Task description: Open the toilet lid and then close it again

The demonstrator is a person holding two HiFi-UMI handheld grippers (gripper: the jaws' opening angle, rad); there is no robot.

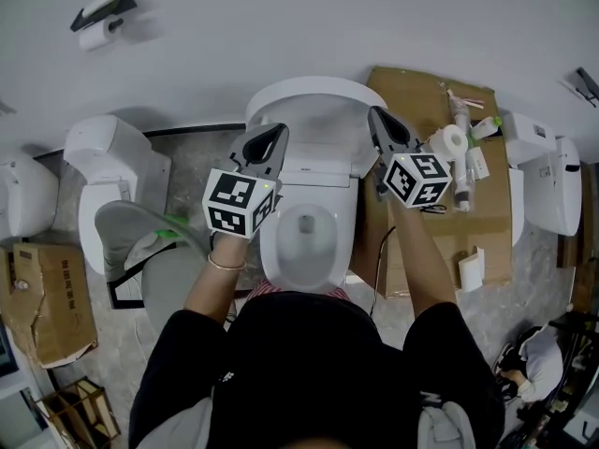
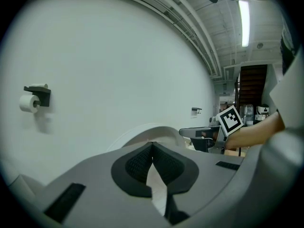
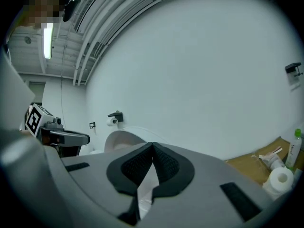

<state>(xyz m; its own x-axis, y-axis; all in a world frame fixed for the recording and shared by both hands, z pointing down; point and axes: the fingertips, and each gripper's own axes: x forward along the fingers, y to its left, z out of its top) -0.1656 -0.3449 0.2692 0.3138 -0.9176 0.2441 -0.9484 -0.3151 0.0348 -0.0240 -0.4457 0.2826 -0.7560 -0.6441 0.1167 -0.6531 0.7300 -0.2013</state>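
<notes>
The toilet lid (image 1: pixel 309 94) stands raised against the wall, straight ahead btw. both grippers and approx. equally near, while left gripper (image 1: pixel 279 134) and right gripper (image 1: pixel 376 116) have jaws pressed together w/ nothing inside.

A white toilet (image 1: pixel 318 168) is seen from above, set with its back to the wall (image 1: pixel 281 26). Its lid (image 1: pixel 304 96) is raised: the white oval shell is stood upright at the rear, close to the wall, with its inner face turned toward the bowl (image 1: pixel 307 241). The seat (image 1: pixel 270 246) is left down around the bowl, which is laid open, and a small pool of water is seen at its bottom. In the left gripper view the lid (image 2: pixel 142 133) is shown as a curved white rim against the wall. In the right gripper view the lid (image 3: pixel 118 139) is likewise seen upright.
</notes>
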